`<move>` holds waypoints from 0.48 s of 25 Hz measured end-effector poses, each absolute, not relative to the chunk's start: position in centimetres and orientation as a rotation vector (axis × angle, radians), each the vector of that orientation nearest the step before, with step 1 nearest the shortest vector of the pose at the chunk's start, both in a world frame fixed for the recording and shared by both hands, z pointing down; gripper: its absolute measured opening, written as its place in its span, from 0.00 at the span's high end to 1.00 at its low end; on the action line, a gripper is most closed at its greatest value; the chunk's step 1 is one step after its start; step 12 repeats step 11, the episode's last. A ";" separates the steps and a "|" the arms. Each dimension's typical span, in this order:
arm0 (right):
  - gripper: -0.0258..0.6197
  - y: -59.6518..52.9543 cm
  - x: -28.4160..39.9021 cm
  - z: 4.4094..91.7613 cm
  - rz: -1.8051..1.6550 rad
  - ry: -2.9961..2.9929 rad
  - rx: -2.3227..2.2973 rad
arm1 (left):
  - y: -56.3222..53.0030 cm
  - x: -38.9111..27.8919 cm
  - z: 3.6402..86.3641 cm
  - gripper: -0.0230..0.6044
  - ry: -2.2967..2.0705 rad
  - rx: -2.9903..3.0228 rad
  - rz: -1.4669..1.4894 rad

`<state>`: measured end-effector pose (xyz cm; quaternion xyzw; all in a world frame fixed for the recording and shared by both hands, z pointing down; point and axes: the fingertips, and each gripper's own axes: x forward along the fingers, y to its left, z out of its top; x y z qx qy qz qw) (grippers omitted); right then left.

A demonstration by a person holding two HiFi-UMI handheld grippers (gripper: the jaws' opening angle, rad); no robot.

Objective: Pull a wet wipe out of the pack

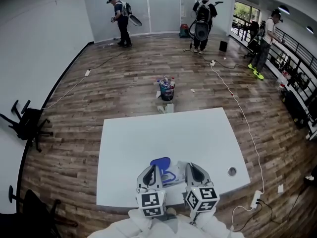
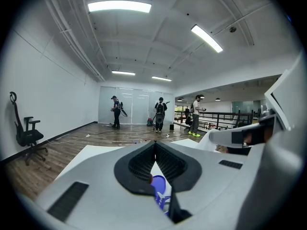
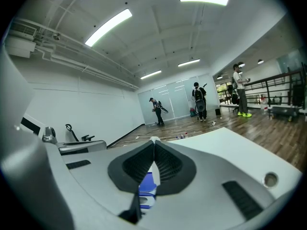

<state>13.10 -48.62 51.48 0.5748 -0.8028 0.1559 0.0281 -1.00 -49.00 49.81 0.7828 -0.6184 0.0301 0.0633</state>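
The wet wipe pack (image 1: 166, 172) lies on the white table (image 1: 163, 133) close to its near edge, blue and white, with a blue oval lid part at its far end. My left gripper (image 1: 155, 166) sits at the pack's left side and my right gripper (image 1: 190, 164) at its right. In the left gripper view the left gripper (image 2: 154, 143) has its jaws together with nothing between them, and the pack (image 2: 159, 186) shows blue through the gap below. The right gripper (image 3: 153, 141) is likewise shut and empty, with the pack (image 3: 147, 185) showing beneath its jaws.
A round cable hole (image 1: 232, 171) sits in the table's right near corner. Beyond the far edge a bucket of bottles (image 1: 167, 89) stands on the wooden floor. Office chairs (image 1: 27, 124) stand at left, a white cable (image 1: 237, 103) runs at right, and three people stand far back.
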 end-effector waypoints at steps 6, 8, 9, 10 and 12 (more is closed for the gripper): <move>0.94 -49.1 12.9 51.5 0.480 -2.478 1.771 | -49.3 -1.3 49.8 0.94 -1.872 2.360 0.096; 0.94 -49.3 12.6 51.5 0.480 -2.482 1.768 | -49.5 -1.5 49.8 0.94 -1.874 2.358 0.095; 0.94 -49.4 12.5 51.4 0.481 -2.484 1.767 | -49.6 -1.6 49.8 0.95 -1.875 2.357 0.095; 0.94 -49.5 12.4 51.4 0.483 -2.485 1.766 | -49.7 -1.7 49.8 0.94 -1.876 2.355 0.096; 0.94 -49.6 12.3 51.4 0.485 -2.486 1.766 | -49.8 -1.8 49.8 0.94 -1.876 2.354 0.097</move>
